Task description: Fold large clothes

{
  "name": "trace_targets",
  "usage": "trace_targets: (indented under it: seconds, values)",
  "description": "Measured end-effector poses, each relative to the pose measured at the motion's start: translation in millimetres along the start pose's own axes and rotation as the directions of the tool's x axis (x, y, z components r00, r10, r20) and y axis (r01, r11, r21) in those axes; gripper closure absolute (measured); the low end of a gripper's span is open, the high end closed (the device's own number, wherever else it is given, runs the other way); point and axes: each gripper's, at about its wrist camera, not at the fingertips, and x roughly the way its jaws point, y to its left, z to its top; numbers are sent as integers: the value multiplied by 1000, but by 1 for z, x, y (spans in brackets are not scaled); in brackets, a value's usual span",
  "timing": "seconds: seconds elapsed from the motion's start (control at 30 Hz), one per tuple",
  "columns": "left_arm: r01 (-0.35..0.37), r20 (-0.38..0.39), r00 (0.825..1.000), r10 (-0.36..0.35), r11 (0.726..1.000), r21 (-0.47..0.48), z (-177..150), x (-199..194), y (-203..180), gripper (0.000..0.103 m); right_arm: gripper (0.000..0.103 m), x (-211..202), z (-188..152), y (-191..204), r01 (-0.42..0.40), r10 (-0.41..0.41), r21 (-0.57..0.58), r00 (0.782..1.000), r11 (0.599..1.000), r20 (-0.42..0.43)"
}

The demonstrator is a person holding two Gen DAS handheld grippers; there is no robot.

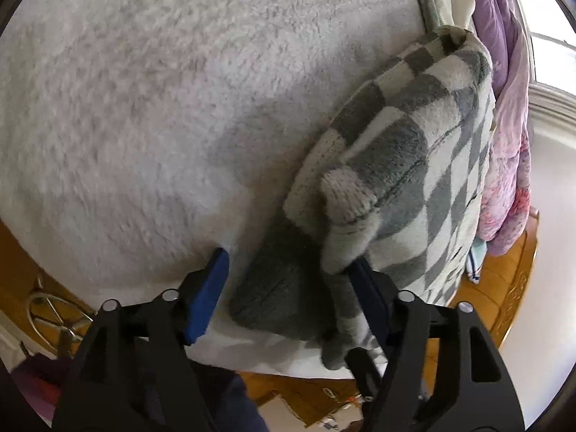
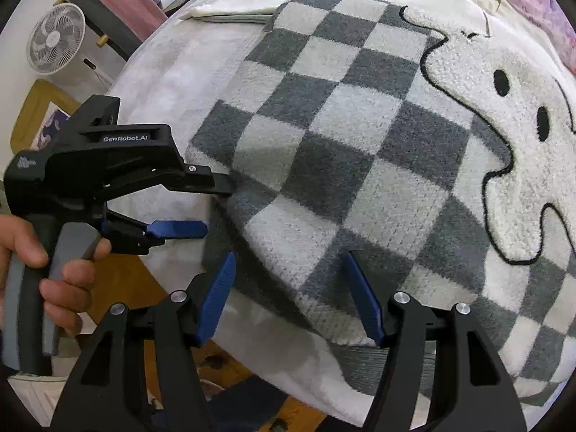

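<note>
a grey-and-white checkered sweater (image 2: 345, 136) lies spread on a fluffy white blanket (image 1: 144, 108) that covers the bed. a big white fuzzy patch with black dot eyes (image 2: 504, 115) is sewn onto its front. the left gripper (image 1: 288, 280) has its blue fingers spread wide at the near edge of the bed; a bunched fold of the sweater, cuff and all, drapes against the right-hand finger, with nothing pinched between the two. from the other side, the left hand (image 2: 54, 262) can be seen wrapped around that tool's grey handle. the right gripper (image 2: 288, 295) also stands open, its fingers poised over the sweater's ribbed hem, one on each side of a grey square. a purple and pink quilt (image 1: 511, 136) is heaped along the far side. a white standing fan (image 2: 54, 39) sits off beyond the bed.
</note>
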Motion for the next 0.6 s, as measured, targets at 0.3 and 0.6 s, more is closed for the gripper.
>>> trace_targets:
  seconds: [0.3,0.6]
  values:
    - [20,3,1000,-20,994,103,0,-11,-23,84,40,8,1,18,-59,59,-31,998,998,-3]
    - [102,-29,995,-101,992,75,3,-40,-20,87,30,23,7,55,-23,30,-141,998,990,47]
